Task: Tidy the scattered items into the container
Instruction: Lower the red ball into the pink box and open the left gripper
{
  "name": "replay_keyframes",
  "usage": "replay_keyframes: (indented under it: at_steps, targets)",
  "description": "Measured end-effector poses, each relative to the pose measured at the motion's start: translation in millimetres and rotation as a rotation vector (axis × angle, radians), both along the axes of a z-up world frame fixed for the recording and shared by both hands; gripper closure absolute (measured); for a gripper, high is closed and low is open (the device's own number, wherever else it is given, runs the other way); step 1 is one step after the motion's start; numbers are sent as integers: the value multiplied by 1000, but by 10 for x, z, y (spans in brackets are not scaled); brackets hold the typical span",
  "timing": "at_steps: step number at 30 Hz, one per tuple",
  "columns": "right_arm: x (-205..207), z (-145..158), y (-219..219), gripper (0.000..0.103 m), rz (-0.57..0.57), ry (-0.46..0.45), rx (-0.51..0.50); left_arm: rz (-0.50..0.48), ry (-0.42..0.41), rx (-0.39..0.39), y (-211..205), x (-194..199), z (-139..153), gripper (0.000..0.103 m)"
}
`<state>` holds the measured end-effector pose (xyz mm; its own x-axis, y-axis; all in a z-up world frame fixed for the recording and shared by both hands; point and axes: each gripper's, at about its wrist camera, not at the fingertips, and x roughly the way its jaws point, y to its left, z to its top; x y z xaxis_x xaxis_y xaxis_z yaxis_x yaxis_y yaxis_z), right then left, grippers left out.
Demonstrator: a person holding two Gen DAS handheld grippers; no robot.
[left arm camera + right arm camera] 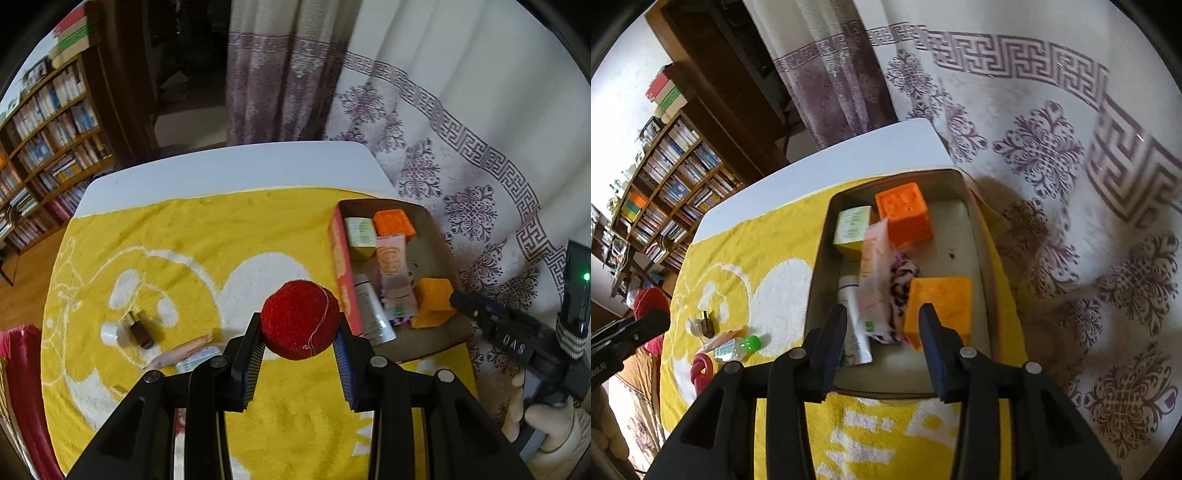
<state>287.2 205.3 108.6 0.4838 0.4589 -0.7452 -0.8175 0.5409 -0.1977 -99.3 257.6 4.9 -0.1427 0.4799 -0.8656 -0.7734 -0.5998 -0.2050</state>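
The red ball (300, 320) sat pinched between the two pads of the left tool (300, 341), lifted clear of the yellow towel (192, 236) that covered the desk (229, 166). From that tool the container (439, 236) lay at about two o'clock, just beside the ball's right edge, its red near wall almost touching the ball's outline in the left wrist view. That was the relation that mattered: the drop spot was up and to the right, close by, and the left hand already had the cargo.

The container's long axis ran from roughly five o'clock up toward eleven o'clock in that view. Inside it were an orange cube (393, 221) at the far end, a pale green box (360, 236) beside it, a pink packet (391, 264), a white tube (373, 308) and a yellow-orange block (432, 302) at the near end. The barest floor showed along the right-hand wall, toward twelve to one o'clock of the block, so I judged that the likeliest landing place.

The right tool (882, 334) hovered over the near end of the container, jaws apart and gripping nothing, the block just beyond its right finger at one o'clock. Its body sat at the container's four o'clock corner in the left view, so the ball's path could crowd it.

Still out on the towel at nine o'clock: a small dark bottle (140, 328) and a green-capped bottle (737, 349).
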Motion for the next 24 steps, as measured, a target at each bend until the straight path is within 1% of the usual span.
replay_keyframes:
  at_steps: [6,9,12,14,15,16,18,24]
  targets:
    - [46,24,-239,54,-10,21,2,-72,-3,18,397,174,69,65]
    - [55,51,-347,54,-8,24,6,-105,-32,36,581,262,89,65]
    - [75,85,-444,53,-14,23,14,-144,-40,55,762,387,127,65]
    - [92,100,-495,53,-17,23,18,-172,-46,63,844,449,148,59]
    - [104,107,-522,52,-21,23,21,-182,-53,66,872,475,151,50]
    - [113,111,-539,52,-22,24,22,-184,-58,71,898,496,155,37]
    - [121,113,-572,52,-23,29,26,-170,-56,79,888,508,164,26]
    - [73,80,-563,52,6,38,26,-101,-55,68,724,380,146,26]
